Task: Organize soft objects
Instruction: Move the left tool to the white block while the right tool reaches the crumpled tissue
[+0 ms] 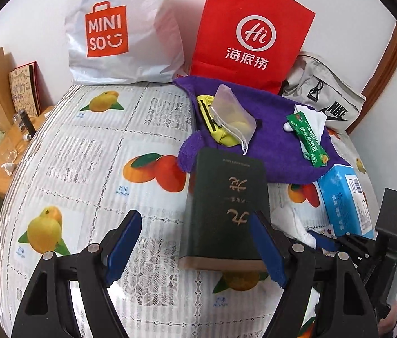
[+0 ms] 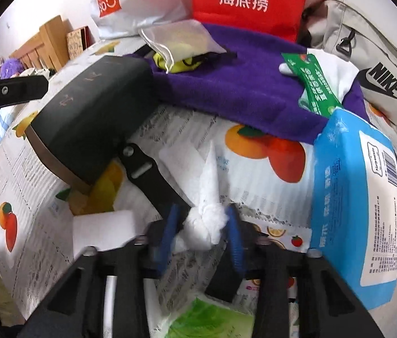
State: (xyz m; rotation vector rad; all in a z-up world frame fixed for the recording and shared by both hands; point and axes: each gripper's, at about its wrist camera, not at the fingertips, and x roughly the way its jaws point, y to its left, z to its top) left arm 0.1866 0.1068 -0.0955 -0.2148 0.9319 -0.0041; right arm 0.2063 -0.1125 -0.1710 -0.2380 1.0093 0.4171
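Observation:
In the right wrist view my right gripper is shut on a crumpled white tissue, which bunches between the blue pads just above the fruit-print tablecloth. The same tissue shows at the right of the left wrist view. My left gripper stands open over the cloth. A dark green book lies partly between its fingers, close against the right one, and is not gripped. Behind it a purple towel carries a yellow pouch under a clear bag, and a green wipes packet.
A blue tissue pack lies right of the right gripper; a white foam block and a black strap lie left of it, and a green pack below. A Miniso bag, red paper bag and Nike bag line the wall.

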